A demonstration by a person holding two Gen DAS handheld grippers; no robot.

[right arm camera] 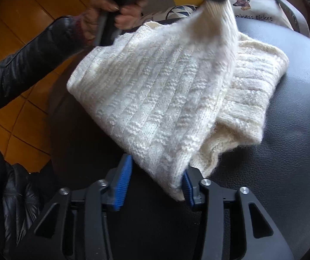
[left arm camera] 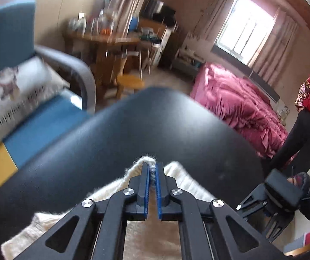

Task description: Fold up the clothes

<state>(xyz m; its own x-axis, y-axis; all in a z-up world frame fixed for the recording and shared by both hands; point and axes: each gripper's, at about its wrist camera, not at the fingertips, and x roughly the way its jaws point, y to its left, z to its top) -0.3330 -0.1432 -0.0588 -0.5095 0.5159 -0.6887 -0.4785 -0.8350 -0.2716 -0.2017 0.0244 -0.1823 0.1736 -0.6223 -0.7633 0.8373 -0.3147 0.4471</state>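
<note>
I have the left gripper (left arm camera: 152, 173) pinched tight on a corner of the cream-white ribbed knit sweater (right arm camera: 155, 91) — a tuft of wool shows between its blue pads, and the right wrist view shows that corner raised high with cloth hanging from it. The rest of the sweater lies bunched in layers on the round black leather-look table (right arm camera: 284, 151), one ribbed layer spread out beneath the lifted flap.

The right gripper (right arm camera: 157, 184) sits low at the near edge with its jaws wide; the flap's lower corner hangs between the pads, touching the right one, but nothing is clamped.

My judgement is that a fold is under way with only one corner held. To do it well I would close the right jaws on that hanging corner before travelling, so both corners move level. Then keep the flap taut — not stretched, as loose knit sags and drags its lower layers — and lay it edge to edge.
</note>
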